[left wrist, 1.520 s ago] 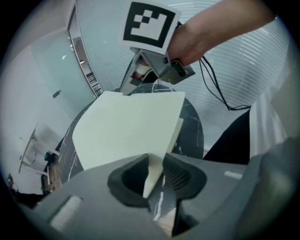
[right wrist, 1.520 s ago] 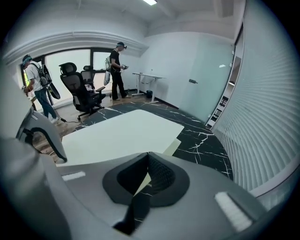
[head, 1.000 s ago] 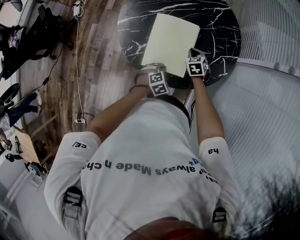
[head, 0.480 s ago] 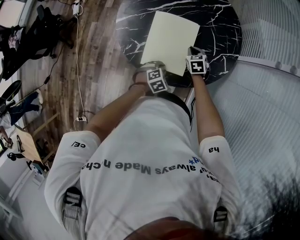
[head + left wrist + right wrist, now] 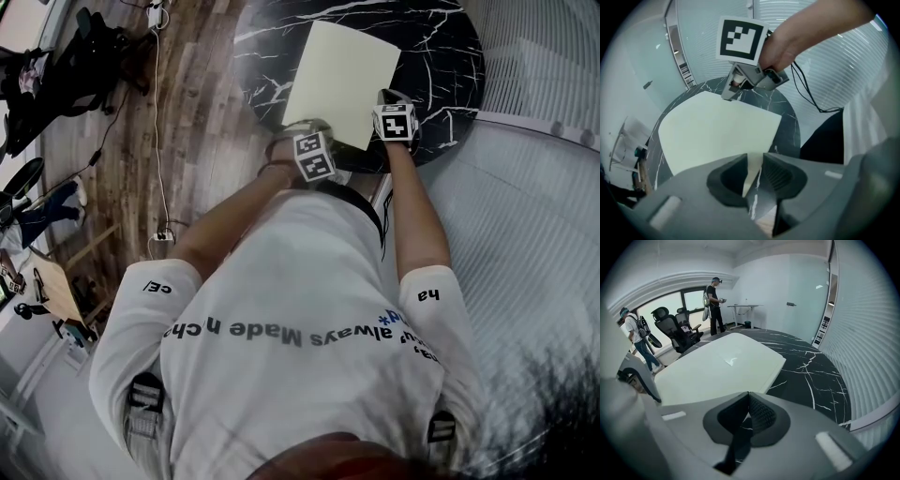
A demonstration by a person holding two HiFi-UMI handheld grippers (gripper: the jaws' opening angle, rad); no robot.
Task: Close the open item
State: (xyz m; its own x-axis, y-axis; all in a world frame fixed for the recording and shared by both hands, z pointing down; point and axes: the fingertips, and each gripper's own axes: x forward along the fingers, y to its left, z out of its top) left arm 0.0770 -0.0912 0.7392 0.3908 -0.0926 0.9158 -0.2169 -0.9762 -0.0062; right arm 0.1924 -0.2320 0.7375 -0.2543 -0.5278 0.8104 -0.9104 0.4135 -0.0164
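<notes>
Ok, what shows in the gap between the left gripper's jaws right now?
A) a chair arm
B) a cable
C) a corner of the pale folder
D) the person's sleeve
C: in the left gripper view the left gripper has its jaws apart, and a corner of the pale folder shows in the gap, with the black marble table under it.

This is an office. Black swivel chairs (image 5: 670, 324) and a standing desk (image 5: 744, 306) fill the far end. Frosted glass partitions (image 5: 801, 296) flank a round marble tabletop (image 5: 811, 371).
</notes>
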